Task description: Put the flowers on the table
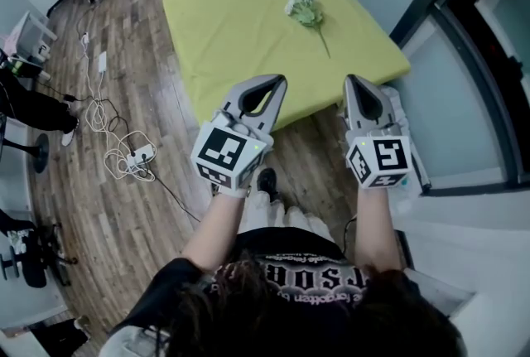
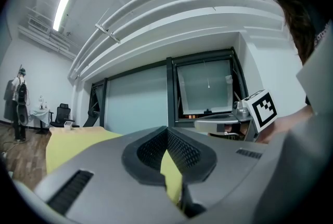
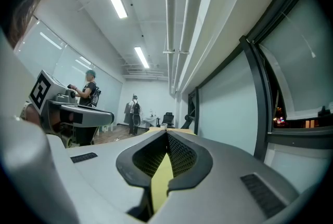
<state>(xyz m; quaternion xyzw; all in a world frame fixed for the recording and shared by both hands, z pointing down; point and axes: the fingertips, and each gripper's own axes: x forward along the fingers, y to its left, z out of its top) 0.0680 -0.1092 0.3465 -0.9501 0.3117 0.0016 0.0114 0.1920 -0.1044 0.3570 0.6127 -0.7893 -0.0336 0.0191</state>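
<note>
Dark hair and a printed black shirt fill the bottom of the head view, and both forearms reach forward from there toward the near edge of the table, which wears a yellow-green cloth. Both the left gripper and the right gripper have their jaws together with nothing between them (each gripper view shows only a sliver of yellow cloth behind the meeting pads). Their tips hang about over the table's near edge.

Ahead and slightly to the right lies the flower, flat on the cloth and well apart from both grippers. Its pale blossoms are at the far end, and the thin stem runs back toward the person and to the right. The stem end lies nearer the right gripper, so that hand looks the likelier one to reach it, were a reach needed. Judged from how things lie, the flower already sits where the task wants it. Nothing stands on the cloth between grippers and flower. Off to the left, cables and a power strip trail over the wooden floor.
</note>
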